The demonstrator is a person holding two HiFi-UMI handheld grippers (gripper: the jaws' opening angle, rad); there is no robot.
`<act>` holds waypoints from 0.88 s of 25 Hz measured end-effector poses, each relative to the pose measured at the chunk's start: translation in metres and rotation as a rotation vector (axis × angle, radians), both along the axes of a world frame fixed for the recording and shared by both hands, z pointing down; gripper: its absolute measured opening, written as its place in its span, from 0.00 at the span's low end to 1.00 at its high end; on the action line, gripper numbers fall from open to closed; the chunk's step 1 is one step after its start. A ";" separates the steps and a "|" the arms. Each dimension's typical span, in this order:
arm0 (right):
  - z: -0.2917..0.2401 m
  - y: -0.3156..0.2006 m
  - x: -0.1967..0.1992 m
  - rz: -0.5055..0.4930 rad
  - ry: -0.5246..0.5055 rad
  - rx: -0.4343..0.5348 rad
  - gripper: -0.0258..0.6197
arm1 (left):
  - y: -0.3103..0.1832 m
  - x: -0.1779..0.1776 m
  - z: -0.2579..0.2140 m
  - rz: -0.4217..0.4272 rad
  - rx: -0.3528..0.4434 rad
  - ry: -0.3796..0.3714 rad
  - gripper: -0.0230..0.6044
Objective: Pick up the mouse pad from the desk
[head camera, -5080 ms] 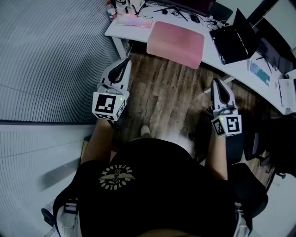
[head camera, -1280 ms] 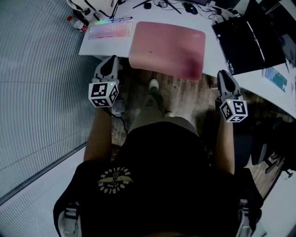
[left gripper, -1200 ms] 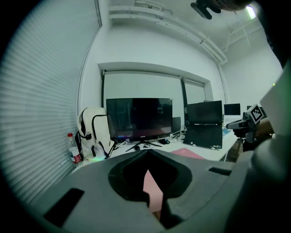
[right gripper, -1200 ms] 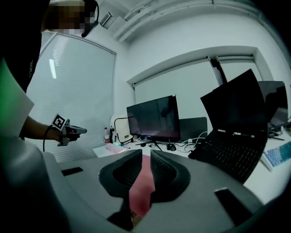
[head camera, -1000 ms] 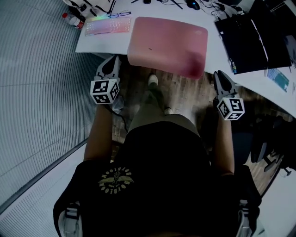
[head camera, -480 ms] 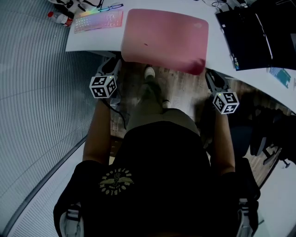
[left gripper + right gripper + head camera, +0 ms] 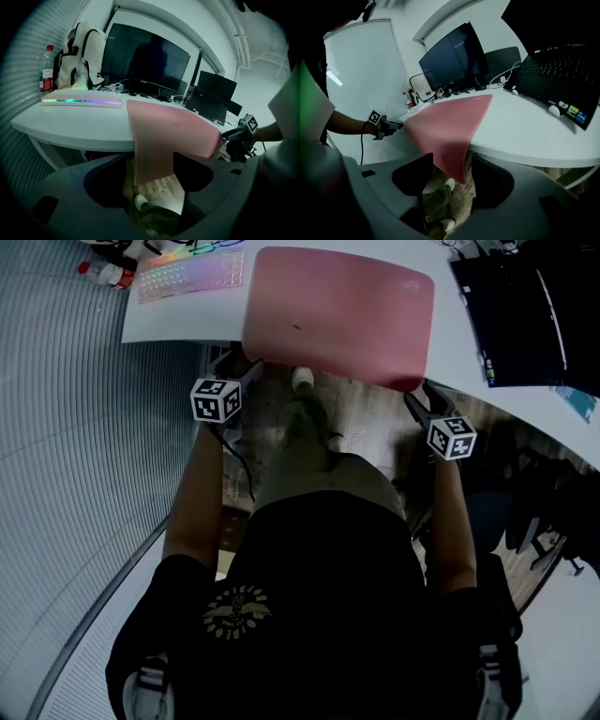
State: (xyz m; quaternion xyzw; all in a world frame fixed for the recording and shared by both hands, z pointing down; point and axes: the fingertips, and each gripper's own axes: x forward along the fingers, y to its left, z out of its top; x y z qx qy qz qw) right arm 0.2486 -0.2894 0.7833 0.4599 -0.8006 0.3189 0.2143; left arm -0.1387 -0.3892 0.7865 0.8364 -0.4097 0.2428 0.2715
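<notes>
The pink mouse pad (image 7: 337, 310) lies on the white desk (image 7: 178, 320), and its near edge droops over the desk's front. My left gripper (image 7: 248, 371) is at the pad's near left corner and my right gripper (image 7: 414, 399) at its near right corner. Both sets of jaws are opening. In the left gripper view the hanging flap of the pad (image 7: 154, 154) sits between the wide jaws of the left gripper (image 7: 152, 173), which do not press it. In the right gripper view the drooping corner of the pad (image 7: 450, 150) likewise hangs between the spread jaws of the right gripper (image 7: 450, 176).
A backlit keyboard (image 7: 192, 273) and a bottle (image 7: 103, 273) lie left of the pad. A black laptop (image 7: 525, 306) sits to its right. A dark monitor (image 7: 145, 61) and a backpack (image 7: 86, 54) stand at the desk's back. The person's shoe (image 7: 302, 381) is under the desk edge.
Both grippers have come down and forward to the pad's overhanging front corners. Their jaws, nearly shut before, now stand wide around the flap.
</notes>
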 end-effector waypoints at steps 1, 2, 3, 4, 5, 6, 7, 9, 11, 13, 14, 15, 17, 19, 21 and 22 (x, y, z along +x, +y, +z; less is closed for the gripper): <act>0.008 -0.002 0.000 -0.006 0.000 -0.017 0.42 | -0.003 0.001 0.007 0.007 -0.014 -0.003 0.52; 0.015 -0.004 0.001 -0.011 -0.001 -0.030 0.43 | -0.006 0.003 0.014 0.014 -0.026 -0.006 0.52; 0.021 -0.005 0.002 -0.018 -0.002 -0.040 0.44 | -0.007 0.005 0.021 0.023 -0.037 -0.008 0.54; 0.026 -0.006 0.003 -0.024 -0.004 -0.046 0.44 | -0.008 0.008 0.027 0.035 -0.048 -0.010 0.54; 0.030 -0.007 0.003 -0.030 -0.007 -0.050 0.44 | -0.008 0.012 0.032 0.052 -0.056 -0.009 0.55; 0.032 -0.009 0.001 -0.035 -0.012 -0.053 0.44 | -0.009 0.016 0.036 0.074 -0.062 -0.006 0.56; 0.033 -0.012 -0.002 -0.042 -0.017 -0.055 0.44 | -0.009 0.020 0.040 0.099 -0.068 -0.001 0.56; 0.035 -0.018 -0.011 -0.061 -0.026 -0.063 0.44 | -0.010 0.027 0.047 0.152 -0.084 -0.002 0.56; 0.037 -0.022 -0.022 -0.085 -0.035 -0.076 0.44 | -0.009 0.032 0.050 0.200 -0.097 -0.015 0.56; 0.036 -0.023 -0.030 -0.101 -0.035 -0.088 0.44 | -0.009 0.035 0.049 0.215 -0.099 -0.020 0.54; 0.035 -0.023 -0.030 -0.104 -0.027 -0.092 0.44 | -0.009 0.034 0.048 0.204 -0.099 -0.021 0.50; 0.033 -0.023 -0.028 -0.103 -0.017 -0.093 0.36 | -0.009 0.032 0.046 0.184 -0.100 -0.020 0.39; 0.026 -0.020 -0.023 -0.098 -0.010 -0.092 0.22 | -0.005 0.027 0.040 0.151 -0.105 -0.019 0.14; 0.017 -0.016 -0.022 -0.098 -0.018 -0.094 0.14 | 0.003 0.027 0.033 0.144 -0.111 -0.025 0.10; 0.006 -0.016 -0.024 -0.086 -0.032 -0.093 0.10 | 0.008 0.026 0.021 0.132 -0.100 -0.039 0.08; -0.001 -0.019 -0.024 -0.069 -0.046 -0.089 0.08 | 0.008 0.026 0.012 0.120 -0.082 -0.039 0.08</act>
